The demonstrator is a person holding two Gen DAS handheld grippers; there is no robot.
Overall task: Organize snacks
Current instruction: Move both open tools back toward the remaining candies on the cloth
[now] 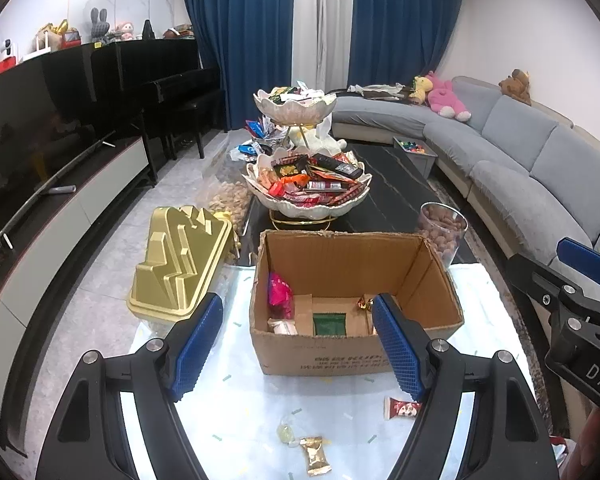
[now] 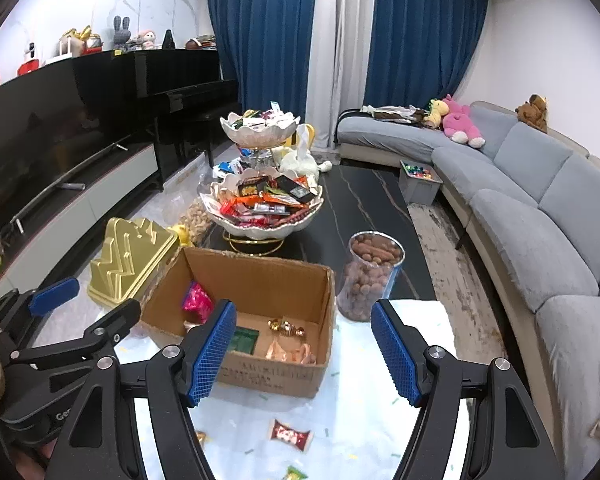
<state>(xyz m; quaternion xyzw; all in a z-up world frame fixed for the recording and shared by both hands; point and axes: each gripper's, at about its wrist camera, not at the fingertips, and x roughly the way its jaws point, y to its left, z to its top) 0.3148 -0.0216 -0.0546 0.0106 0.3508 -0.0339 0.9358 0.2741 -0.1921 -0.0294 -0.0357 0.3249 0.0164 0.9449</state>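
Note:
An open cardboard box [image 1: 356,344] stands on the white mat and holds a pink packet [image 1: 280,294], a green packet [image 1: 330,324] and gold candies [image 2: 286,326]. Loose snacks lie in front of it: a red-and-white candy [image 1: 402,408], a gold packet [image 1: 316,456] and a clear yellow candy [image 1: 285,432]. My left gripper [image 1: 296,344] is open and empty above the mat, just before the box. My right gripper [image 2: 304,348] is open and empty over the box's near right corner. The red candy [image 2: 290,435] lies below it.
A two-tier shell bowl [image 1: 306,184] full of snacks stands behind the box. A clear jar of nuts [image 2: 370,276] stands right of the box, a gold tray [image 1: 180,268] to its left. A grey sofa [image 2: 540,220] runs along the right, a TV cabinet along the left.

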